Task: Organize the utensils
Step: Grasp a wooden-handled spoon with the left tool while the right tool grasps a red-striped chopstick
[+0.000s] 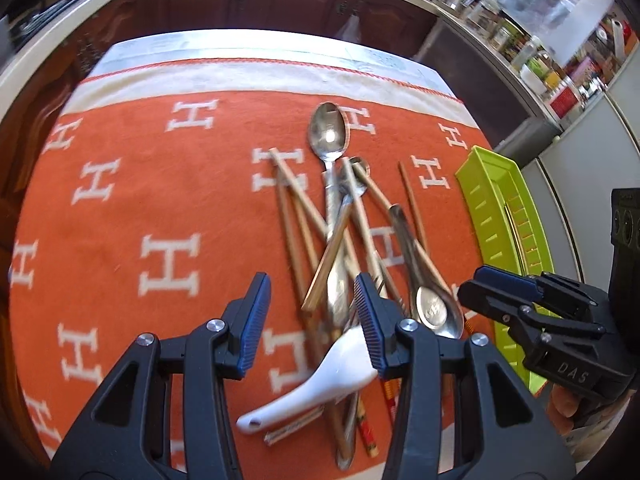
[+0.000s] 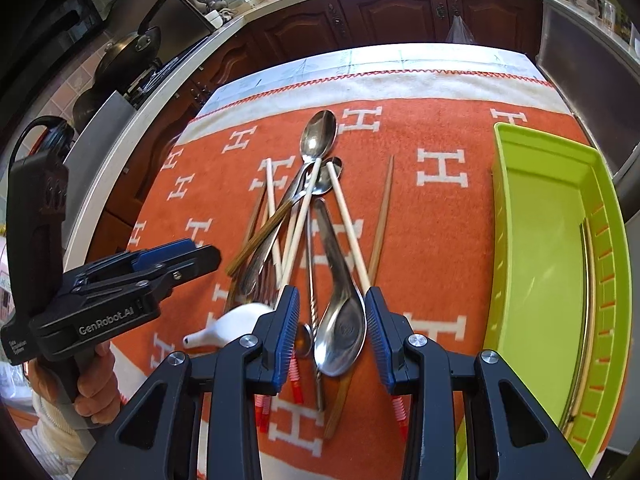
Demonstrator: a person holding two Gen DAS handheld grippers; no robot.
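Note:
A heap of utensils lies on an orange cloth [image 1: 140,200]: a large steel spoon [image 1: 329,130], several wooden and white chopsticks [image 2: 344,216], a steel soup spoon [image 2: 342,324] and a white ceramic spoon [image 1: 312,388]. A lime green tray [image 2: 548,264] stands to the right of the heap. My left gripper [image 1: 312,312] is open above the near end of the heap. My right gripper [image 2: 332,320] is open, with the steel soup spoon between its fingers. Each gripper also shows in the other's view, the left one [image 2: 192,254] and the right one [image 1: 492,284].
The orange cloth with white H marks covers a table [image 2: 400,60]. Dark wood cabinets [image 2: 360,16] and a countertop with pans [image 2: 128,52] and jars [image 1: 532,52] stand behind it. The tray holds a thin pale stick along its right wall [image 2: 586,320].

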